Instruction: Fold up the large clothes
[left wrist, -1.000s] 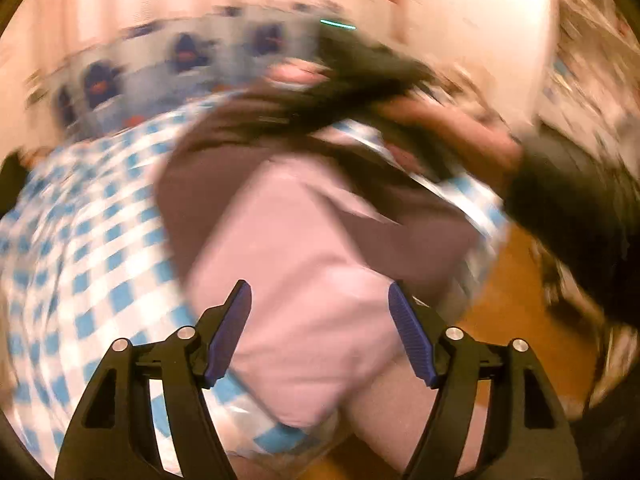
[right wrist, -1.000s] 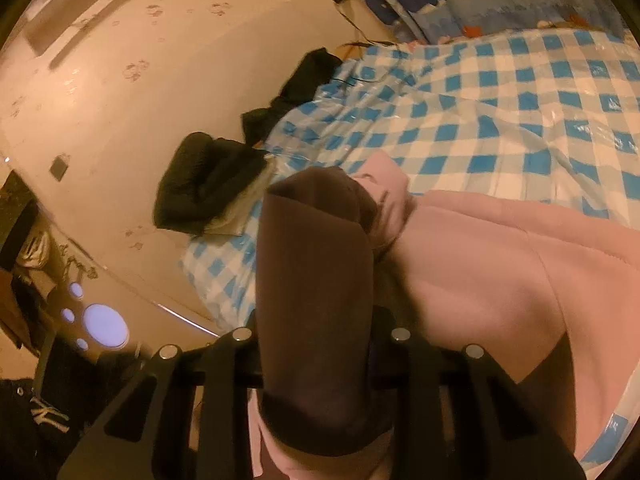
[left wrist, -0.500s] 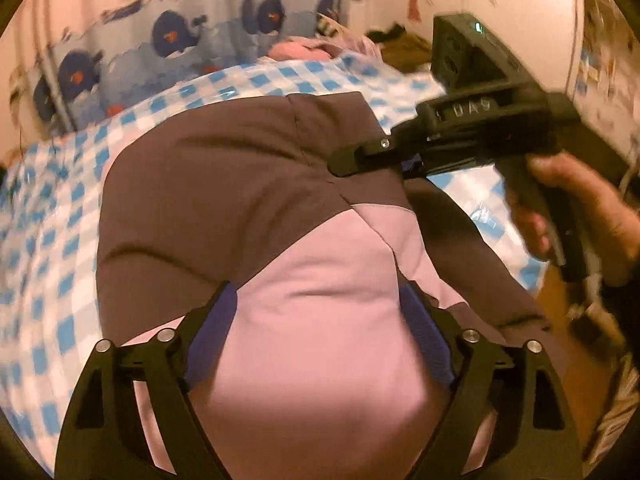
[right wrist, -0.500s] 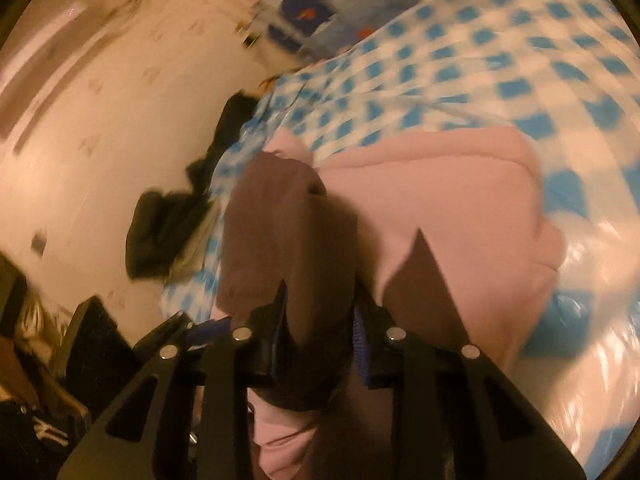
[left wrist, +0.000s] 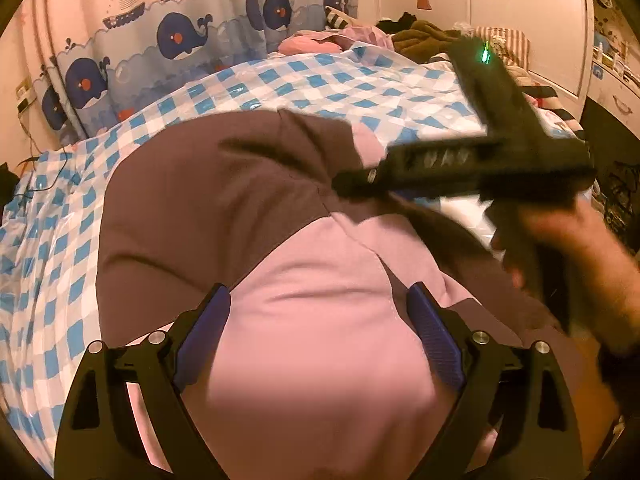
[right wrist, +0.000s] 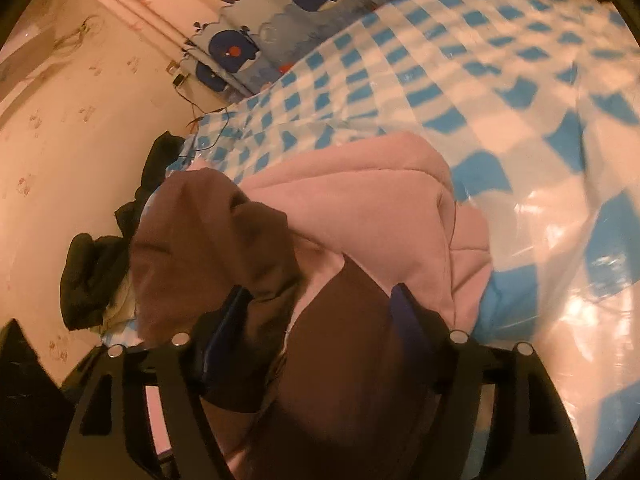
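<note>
A: What could go wrong here?

B: The left tool [left wrist: 319,332] is spread wide above the pink-and-brown sweatshirt [left wrist: 248,216] and holds nothing. The right tool [right wrist: 316,316] is also parted, with a brown sleeve [right wrist: 208,240] bunched loosely between its fingers, seemingly not pinched. With no grip, the thick fabric could spring back and undo the fold, or slide on the glossy cover.

A: How does the garment look, and where is it?

B: It is a bulky fleece with brown upper panels and a pink body, lying doubled at the near edge of the bed [left wrist: 304,80], on the blue-checked plastic cover [right wrist: 500,92].
</note>
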Demonstrator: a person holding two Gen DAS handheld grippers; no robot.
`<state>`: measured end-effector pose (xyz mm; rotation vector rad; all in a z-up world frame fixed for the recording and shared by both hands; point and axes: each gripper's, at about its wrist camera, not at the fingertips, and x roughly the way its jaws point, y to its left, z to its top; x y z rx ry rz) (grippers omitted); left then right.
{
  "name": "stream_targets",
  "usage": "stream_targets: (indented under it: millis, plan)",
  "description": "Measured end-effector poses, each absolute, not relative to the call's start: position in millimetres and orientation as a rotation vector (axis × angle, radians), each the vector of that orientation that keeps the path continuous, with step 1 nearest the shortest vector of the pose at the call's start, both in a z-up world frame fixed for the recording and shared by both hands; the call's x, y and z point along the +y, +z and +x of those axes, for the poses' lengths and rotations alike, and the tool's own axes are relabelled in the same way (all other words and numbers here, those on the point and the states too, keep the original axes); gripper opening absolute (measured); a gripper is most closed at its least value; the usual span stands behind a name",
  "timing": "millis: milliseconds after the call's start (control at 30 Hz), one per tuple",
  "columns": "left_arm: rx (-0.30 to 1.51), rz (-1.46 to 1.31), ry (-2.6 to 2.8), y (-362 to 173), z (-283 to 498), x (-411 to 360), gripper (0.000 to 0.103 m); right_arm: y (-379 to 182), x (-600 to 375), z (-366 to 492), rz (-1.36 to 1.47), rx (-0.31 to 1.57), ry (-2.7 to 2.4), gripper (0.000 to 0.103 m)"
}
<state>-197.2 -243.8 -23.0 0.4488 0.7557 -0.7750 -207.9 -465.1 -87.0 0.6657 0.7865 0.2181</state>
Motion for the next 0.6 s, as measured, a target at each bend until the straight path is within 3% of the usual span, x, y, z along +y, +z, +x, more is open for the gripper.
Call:
stream_targets:
  millis: [167,400,467,600]
  plan:
    - [0.745,0.47,-0.747,-28.8,-198.9,-253.4,0.086,-105.5,-471.4,-201.2,0.723,0.797,0.238,0.072]
    - [0.726,0.47,-0.746,-31.0,-201.1,-248.6,0.088,-47.0,-478.0,-218.7,0.683,0.74,0.194,0.074]
    - [0.722,0.475,-0.743,-31.2,-201.8,-249.8,0.089,-35.0,-480.8,-217.7,0.675,0.71,0.16,0.082]
    - [0.715,0.476,-0.74,-31.7,-203.1,-250.1,0.089,-58.1,-479.6,-191.4,0.682,0.774,0.1,0.085]
